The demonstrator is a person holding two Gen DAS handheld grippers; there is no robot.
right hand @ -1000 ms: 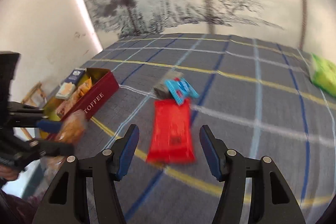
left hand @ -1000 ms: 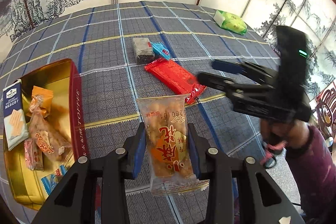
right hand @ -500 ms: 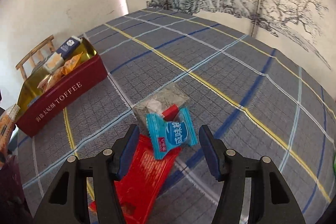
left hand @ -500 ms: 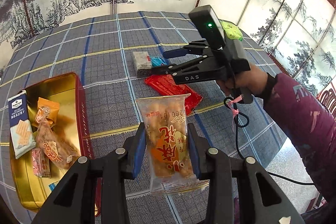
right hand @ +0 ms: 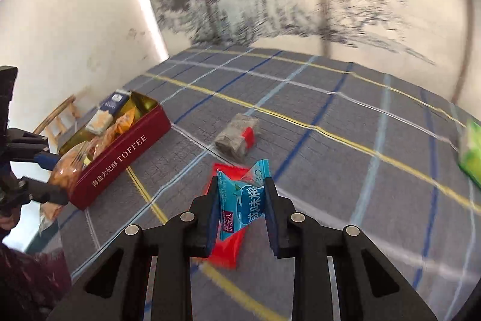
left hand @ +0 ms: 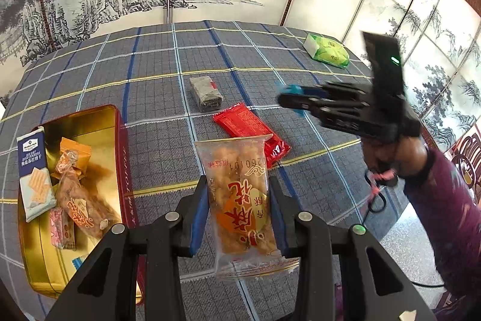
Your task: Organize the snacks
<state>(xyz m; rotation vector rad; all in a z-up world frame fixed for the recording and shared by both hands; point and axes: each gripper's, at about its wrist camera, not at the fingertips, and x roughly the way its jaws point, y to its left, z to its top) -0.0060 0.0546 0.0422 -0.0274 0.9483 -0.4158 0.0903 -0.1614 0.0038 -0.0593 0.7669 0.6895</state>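
Clamped in the left gripper (left hand: 239, 215): a clear snack pack (left hand: 240, 197) of fried twists, pinched across its lower body between the blue pads so the printed top end stands free, held above the checked tablecloth (left hand: 156, 68) just right of the toffee tin (left hand: 121, 158). Clamped in the right gripper (right hand: 240, 212): a small blue candy packet (right hand: 242, 200), squeezed at the middle until its film creases, lifted off the cloth with the red wrapper (left hand: 249, 128) lying below it. Both loads carried rather than resting — presumably bound for the tin, already part-filled with a blue cracker pack (left hand: 33, 164), an orange sachet (left hand: 73, 154), another clear pack of twists and a small pink packet, all laid flat along the gold floor with bare room toward the near end. Left on the cloth: the red wrapper, a grey foil block (left hand: 206, 94) just beyond it, and, well apart by the far right edge, a green pack (left hand: 326, 50). Mid-body grips probably chosen to keep such limp bags from folding or slipping — narrow enough, too, to lower between the tin's walls. Right-side view heavily smeared, so fine detail there hard to judge.
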